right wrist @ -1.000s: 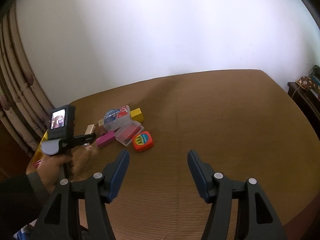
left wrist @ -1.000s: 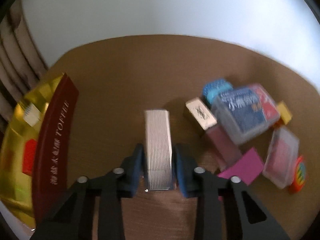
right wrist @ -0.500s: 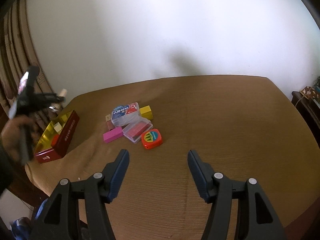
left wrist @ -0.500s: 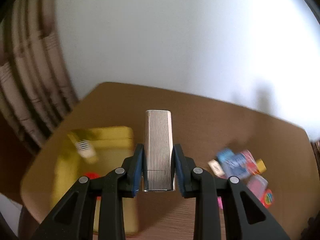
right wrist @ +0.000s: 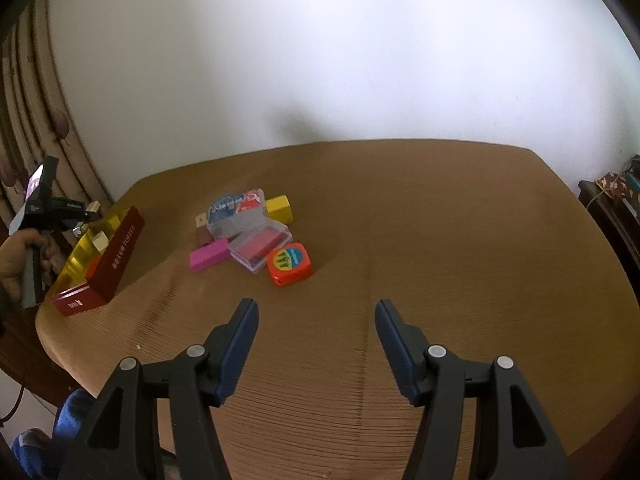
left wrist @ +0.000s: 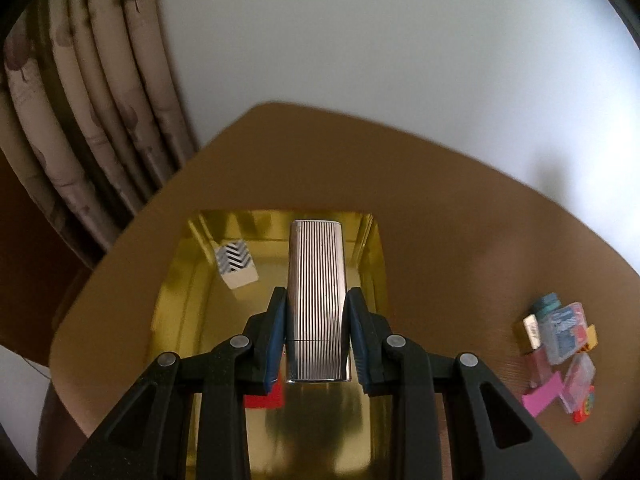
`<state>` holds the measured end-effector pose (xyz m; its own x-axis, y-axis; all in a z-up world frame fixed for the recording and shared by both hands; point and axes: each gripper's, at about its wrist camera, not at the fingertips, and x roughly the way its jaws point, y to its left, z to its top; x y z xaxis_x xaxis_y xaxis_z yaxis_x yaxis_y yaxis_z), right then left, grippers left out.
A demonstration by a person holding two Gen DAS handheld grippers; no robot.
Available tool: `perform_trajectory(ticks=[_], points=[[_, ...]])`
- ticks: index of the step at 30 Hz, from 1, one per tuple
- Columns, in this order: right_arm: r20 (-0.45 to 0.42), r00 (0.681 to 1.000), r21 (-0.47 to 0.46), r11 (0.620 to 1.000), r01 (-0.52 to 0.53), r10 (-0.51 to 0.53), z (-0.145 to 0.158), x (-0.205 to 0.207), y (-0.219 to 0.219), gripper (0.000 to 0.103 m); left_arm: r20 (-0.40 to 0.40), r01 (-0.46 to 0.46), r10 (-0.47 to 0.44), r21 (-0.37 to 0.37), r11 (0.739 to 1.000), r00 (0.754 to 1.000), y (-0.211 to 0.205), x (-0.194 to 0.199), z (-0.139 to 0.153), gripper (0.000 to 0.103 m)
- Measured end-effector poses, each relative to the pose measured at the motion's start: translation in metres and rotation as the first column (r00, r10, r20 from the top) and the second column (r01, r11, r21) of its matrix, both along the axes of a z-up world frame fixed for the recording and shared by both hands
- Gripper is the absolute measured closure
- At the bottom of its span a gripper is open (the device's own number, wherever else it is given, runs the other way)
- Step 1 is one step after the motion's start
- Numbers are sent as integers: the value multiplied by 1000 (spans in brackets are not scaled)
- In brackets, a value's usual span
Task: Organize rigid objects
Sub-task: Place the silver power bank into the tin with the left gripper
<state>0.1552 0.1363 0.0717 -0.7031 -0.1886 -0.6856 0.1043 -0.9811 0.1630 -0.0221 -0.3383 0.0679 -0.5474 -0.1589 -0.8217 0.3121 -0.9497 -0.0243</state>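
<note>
I see the brown bench carrying a gold tin at its left edge, and mid-bench a touching cluster: pink block, clear cases, yellow block, orange tape measure.

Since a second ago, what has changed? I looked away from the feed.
The left gripper, jaws shut on the ribbed silver case throughout, carried it from beside the pile of small items to above the gold-lined box. The right gripper stayed open and still; the pile is untouched.
</note>
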Motion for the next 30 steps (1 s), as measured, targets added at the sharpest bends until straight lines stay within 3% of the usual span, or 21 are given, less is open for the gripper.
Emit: perform_trajectory(ticks=[10,17,25,28,30], points=[[64,998,7,1000,7,-7,-21,-13,9,41,109,-77,72,43,996,991,-21,-40,-48,77],[86,996,18,1000,6,-7,-30,-18,13,41,159,-109,99,55,993,982,-25,-51,-61,76],[99,995,35,999,-4,1,-36,-20,12,41,160,-108,95,76,991,983,-32,-54,-65,76],[107,994,49,999,-15,10,-41,-21,8,41,129,-95,89,38,995,988,-23,-45,-53,66],[109,994,55,998,-37,31,-44,-22,5,41,82,-75,72,44,996,994,-16,-32,-38,46]])
